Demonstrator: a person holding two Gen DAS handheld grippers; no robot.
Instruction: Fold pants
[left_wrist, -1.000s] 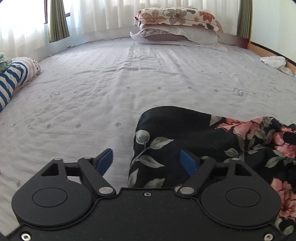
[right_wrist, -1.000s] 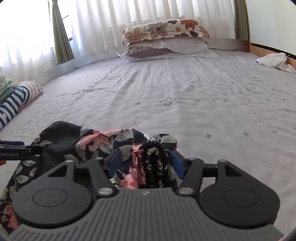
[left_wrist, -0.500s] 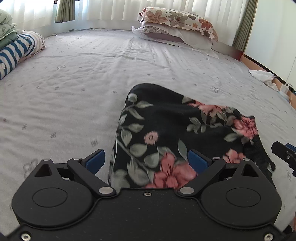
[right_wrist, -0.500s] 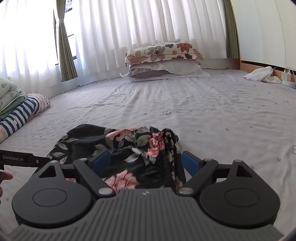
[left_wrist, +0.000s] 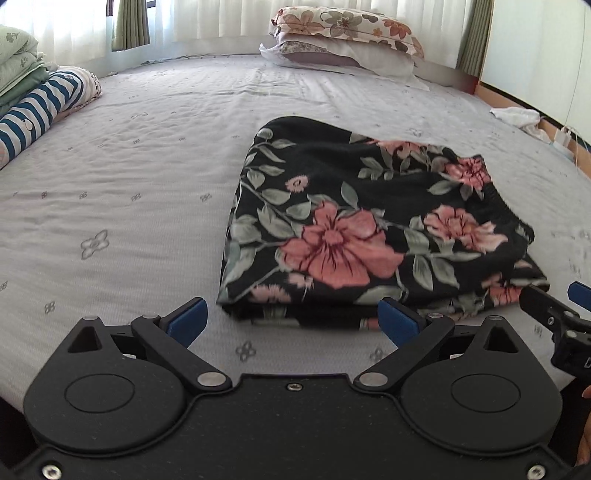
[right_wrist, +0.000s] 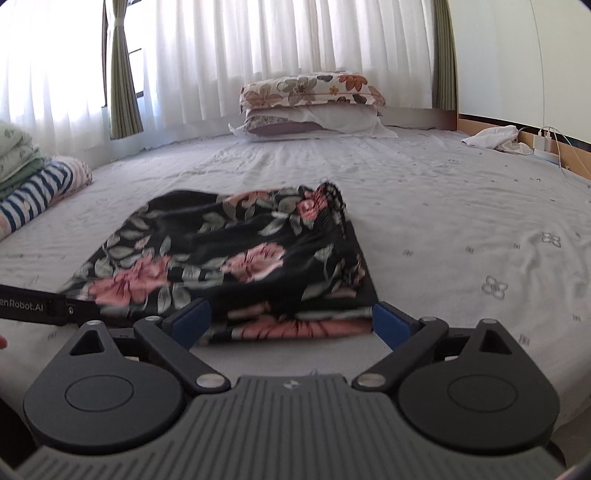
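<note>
On the bed (left_wrist: 147, 155), folded pants (left_wrist: 354, 229) just beyond fingers (left_wrist: 188, 319)

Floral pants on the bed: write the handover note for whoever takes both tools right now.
Left tool: jaws have just been opening, now wide, nothing between them.
Right tool: likewise just opened, empty.
Floral pants: folded into a compact rectangle on the grey bed sheet, just ahead of both tools, touched by neither.
Done: the fold looks finished and released.
Left: perhaps tidy the ruffled waistband edge; otherwise nothing obvious.
</note>
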